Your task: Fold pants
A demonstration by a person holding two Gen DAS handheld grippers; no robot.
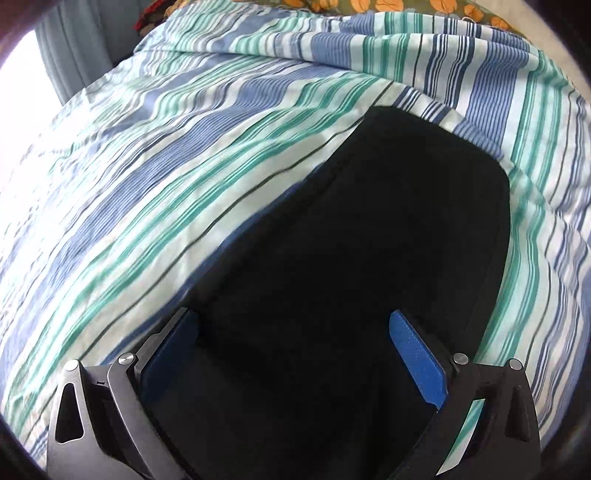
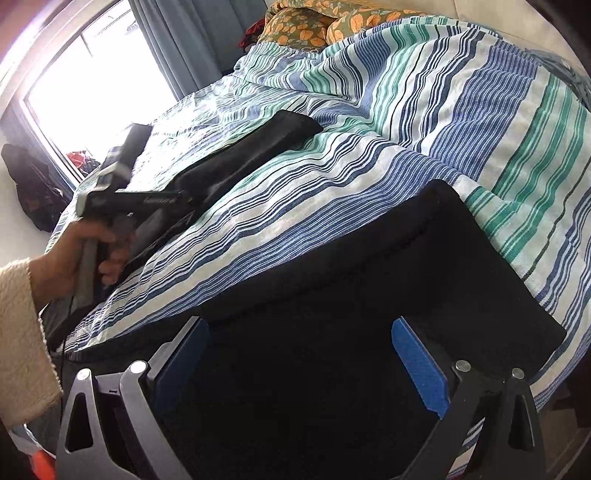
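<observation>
Two grippers hang over one pair of black fabric pants (image 2: 369, 288) spread across a bed covered in a blue, green and white striped sheet (image 2: 424, 110). In the right wrist view the near end of the pants fills the foreground, with a gathered edge that looks like a waistband running across it, while a long black stretch (image 2: 236, 158) lies well apart at the far left — probably a leg of the same pants, though the joining cloth is out of view. The garment appears laid out flat and long, so I judge the task barely begun: no fold shows clearly, and both the lengthwise fold and the crosswise ones seem left to do. The right gripper (image 2: 299, 347) has its blue-padded fingers (image 2: 417, 369) spread wide with black cloth between and beneath them, nothing pinched. The left gripper (image 1: 293, 339) is likewise wide apart over a black panel (image 1: 369, 229) whose rounded far corner lies on the stripes; whether its fingers touch the fabric I cannot tell. A hand (image 2: 70, 258) with a cream fleece sleeve (image 2: 22, 339) holds the left gripper's handle at the left — seen from the right camera. Orange-flowered bedding (image 2: 306, 26) sits at the far end.
</observation>
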